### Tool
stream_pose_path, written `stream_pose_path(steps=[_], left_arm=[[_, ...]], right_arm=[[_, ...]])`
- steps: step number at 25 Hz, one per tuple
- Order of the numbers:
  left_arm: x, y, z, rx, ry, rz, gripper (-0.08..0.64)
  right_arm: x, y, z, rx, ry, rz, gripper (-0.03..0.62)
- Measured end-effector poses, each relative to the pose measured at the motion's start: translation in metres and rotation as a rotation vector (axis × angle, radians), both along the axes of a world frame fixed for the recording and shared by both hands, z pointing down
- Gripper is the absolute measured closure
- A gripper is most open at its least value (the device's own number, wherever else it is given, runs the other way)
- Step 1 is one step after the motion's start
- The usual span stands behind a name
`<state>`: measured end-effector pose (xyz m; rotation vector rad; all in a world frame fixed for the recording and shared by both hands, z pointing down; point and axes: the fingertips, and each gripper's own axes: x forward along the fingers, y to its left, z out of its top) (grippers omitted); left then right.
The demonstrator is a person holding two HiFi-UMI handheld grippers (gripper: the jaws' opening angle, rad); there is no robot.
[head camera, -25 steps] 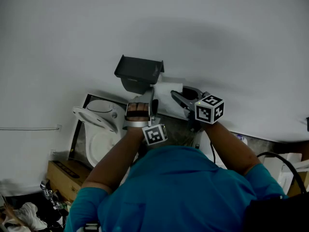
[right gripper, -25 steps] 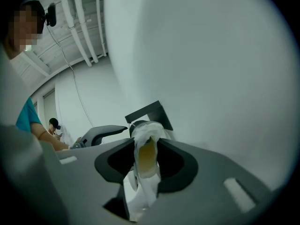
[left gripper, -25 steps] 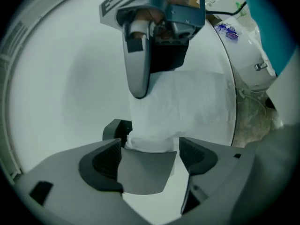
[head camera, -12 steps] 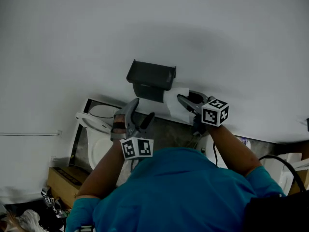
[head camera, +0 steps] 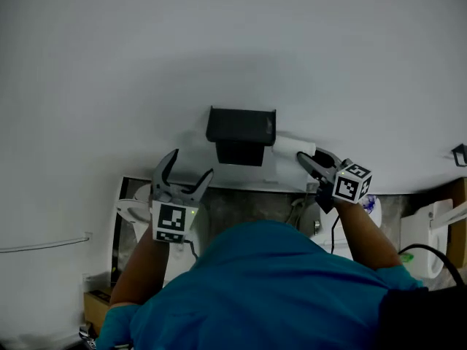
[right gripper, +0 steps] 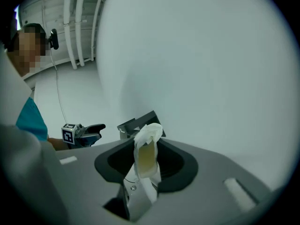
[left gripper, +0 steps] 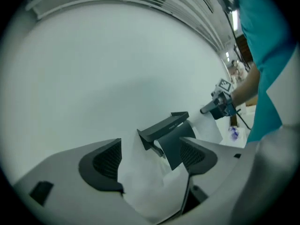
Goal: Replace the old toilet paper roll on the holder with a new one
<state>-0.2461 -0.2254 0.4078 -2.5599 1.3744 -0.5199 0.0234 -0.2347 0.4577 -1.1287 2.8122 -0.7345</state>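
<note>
right tongs: clamped on old roll, just right of holder | left tongs: wide open, empty, left of holder | nearer: right

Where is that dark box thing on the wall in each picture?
Head view: dark holder, middle of the picture, on the white wall.
Left gripper view: dark holder low and middle, beyond the jaws.
Right gripper view: dark holder just left of centre, peeking out behind the crumpled old roll.
Shared landmark: the white wall it hangs on.
</note>
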Motion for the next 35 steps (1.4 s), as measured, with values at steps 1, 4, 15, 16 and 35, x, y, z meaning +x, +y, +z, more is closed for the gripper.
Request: stream_pose_path(steps=[1, 4, 15, 16, 35], left_arm=[[-0.006, -0.005, -0.004, -0.025, 0.053, 0.019, 0.166], [-0.027, -0.016, -0.013, -0.097, 0.194, 0.038, 0.170], [-0.036, -0.022, -0.052, -0.213, 0.493, 0.245, 0.526], [-0.034, -0.021, -0.053, -0.224, 0.510, 0.267, 0.547], [0.000, 0.016, -0.096, -0.169, 0.569, 0.230, 0.552]], right_arm=[[0.001, 0.003, -0.006, 0.013, 0.011, 0.020, 0.465], [-0.003, 0.012, -0.022, 0.049, 0.065, 0.057, 0.465], [-0.005, 0.036, -0.075, 0.134, 0.103, 0.245, 0.465], [-0.008, 0.039, -0.082, 0.150, 0.092, 0.251, 0.465], [-0.069, 0.001, -0.194, 0.395, 0.151, -0.055, 0.465]])
